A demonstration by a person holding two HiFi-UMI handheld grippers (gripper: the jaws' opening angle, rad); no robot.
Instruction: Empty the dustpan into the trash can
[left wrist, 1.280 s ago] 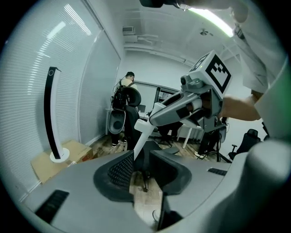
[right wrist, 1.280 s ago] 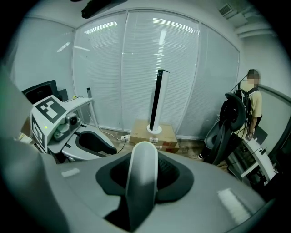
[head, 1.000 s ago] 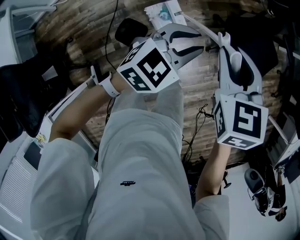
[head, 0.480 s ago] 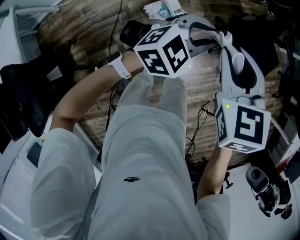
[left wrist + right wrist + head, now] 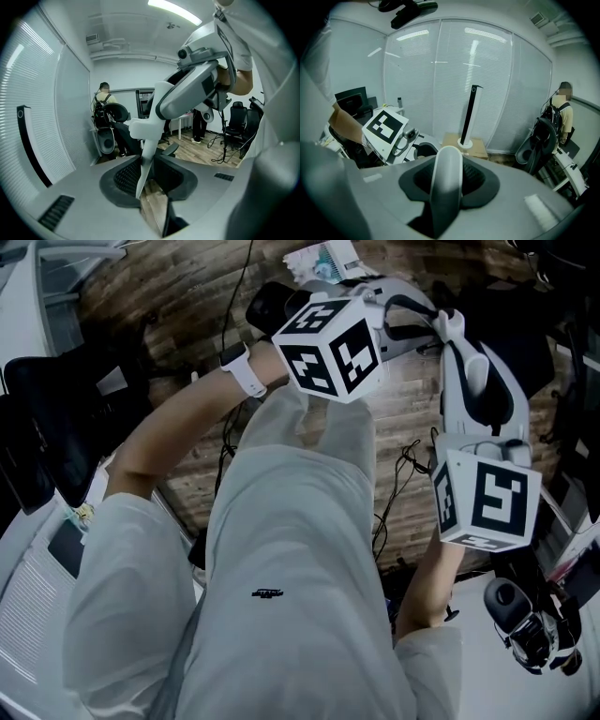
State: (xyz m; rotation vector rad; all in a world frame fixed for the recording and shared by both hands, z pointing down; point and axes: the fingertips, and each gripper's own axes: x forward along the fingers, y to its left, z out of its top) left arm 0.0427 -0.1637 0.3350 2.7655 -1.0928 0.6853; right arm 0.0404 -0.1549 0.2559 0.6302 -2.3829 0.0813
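In the head view I hold both grippers over a wooden floor, above my grey trousers. My right gripper (image 5: pixel 452 329) is shut on the white rounded handle (image 5: pixel 446 173) of the dustpan, which stands up between its jaws. A thin white shaft (image 5: pixel 143 164) runs down from that handle into the jaws of my left gripper (image 5: pixel 422 315), which close on it. In the left gripper view the right gripper (image 5: pixel 197 84) hangs just above. Crumpled paper on the dustpan (image 5: pixel 322 259) shows at the top edge. No trash can is clearly in view.
A dark round object (image 5: pixel 265 301) lies on the floor by the left gripper. Cables (image 5: pixel 403 474) trail over the boards. A black chair (image 5: pixel 56 418) stands at the left. A person (image 5: pixel 104 93) stands by chairs at the back. A tall pole on a box (image 5: pixel 468 117) fronts the blinds.
My left gripper has rolled, so its cube shows other faces, and it has moved up and right toward the right gripper's tip. The right gripper has risen a little with the handle.
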